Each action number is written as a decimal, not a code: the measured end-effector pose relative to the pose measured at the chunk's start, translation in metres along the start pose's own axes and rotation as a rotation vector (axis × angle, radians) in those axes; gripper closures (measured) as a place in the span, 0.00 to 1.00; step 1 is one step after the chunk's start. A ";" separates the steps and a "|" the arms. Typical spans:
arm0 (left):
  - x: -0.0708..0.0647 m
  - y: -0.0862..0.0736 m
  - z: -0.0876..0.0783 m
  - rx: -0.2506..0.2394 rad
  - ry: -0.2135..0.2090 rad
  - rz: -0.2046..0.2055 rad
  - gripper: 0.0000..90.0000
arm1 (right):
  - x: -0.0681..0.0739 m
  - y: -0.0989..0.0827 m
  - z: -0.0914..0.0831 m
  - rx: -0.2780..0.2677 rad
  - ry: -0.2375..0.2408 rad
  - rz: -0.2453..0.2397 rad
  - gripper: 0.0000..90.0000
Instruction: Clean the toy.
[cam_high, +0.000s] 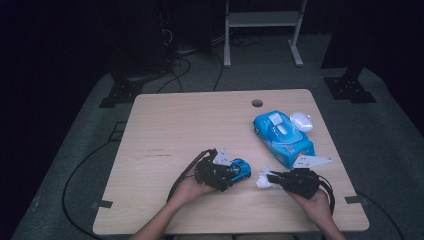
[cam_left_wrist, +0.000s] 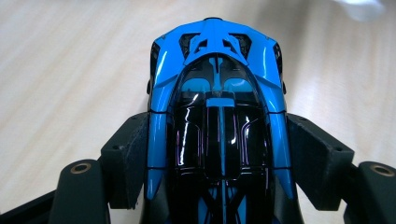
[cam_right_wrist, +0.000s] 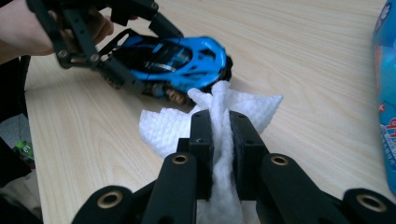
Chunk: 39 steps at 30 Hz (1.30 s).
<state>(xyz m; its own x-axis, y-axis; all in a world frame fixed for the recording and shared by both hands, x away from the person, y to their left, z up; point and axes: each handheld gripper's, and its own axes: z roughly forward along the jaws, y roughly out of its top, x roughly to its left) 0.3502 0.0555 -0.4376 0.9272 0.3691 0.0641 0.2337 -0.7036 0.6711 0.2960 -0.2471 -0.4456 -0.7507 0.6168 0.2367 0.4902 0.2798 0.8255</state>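
Note:
A blue and black toy car (cam_left_wrist: 217, 121) sits between the pads of my left gripper (cam_left_wrist: 217, 154), which is shut on its sides. In the high view the toy car (cam_high: 241, 169) pokes out to the right of the left gripper (cam_high: 230, 172), just above the table. My right gripper (cam_right_wrist: 219, 140) is shut on a crumpled white wipe (cam_right_wrist: 219, 116). The wipe's top edge lies right by the toy car's (cam_right_wrist: 187, 58) nose; I cannot tell whether it touches. In the high view the right gripper (cam_high: 272, 179) holds the wipe (cam_high: 264, 181) close to the right of the car.
A blue pack of wet wipes (cam_high: 282, 137) lies at the right of the wooden table (cam_high: 175, 130), with a white lid-like object (cam_high: 302, 121) beside it. A cable hole (cam_high: 257, 103) sits near the far edge. Cables trail off the table's front-left.

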 end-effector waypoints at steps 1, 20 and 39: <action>0.005 0.001 -0.001 -0.002 0.011 -0.009 0.31 | -0.001 0.000 0.000 -0.001 0.000 -0.001 0.89; 0.056 0.013 0.018 0.005 0.099 -0.087 0.31 | -0.010 0.007 0.011 0.011 -0.002 0.006 0.89; 0.072 0.010 0.027 0.024 0.100 -0.125 0.31 | -0.012 0.004 0.010 0.018 -0.015 0.014 0.89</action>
<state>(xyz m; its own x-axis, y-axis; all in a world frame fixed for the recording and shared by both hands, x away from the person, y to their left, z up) 0.4274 0.0588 -0.4461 0.8569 0.5124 0.0557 0.3530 -0.6622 0.6610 0.3115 -0.2461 -0.4500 -0.7368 0.6319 0.2406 0.5088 0.2837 0.8128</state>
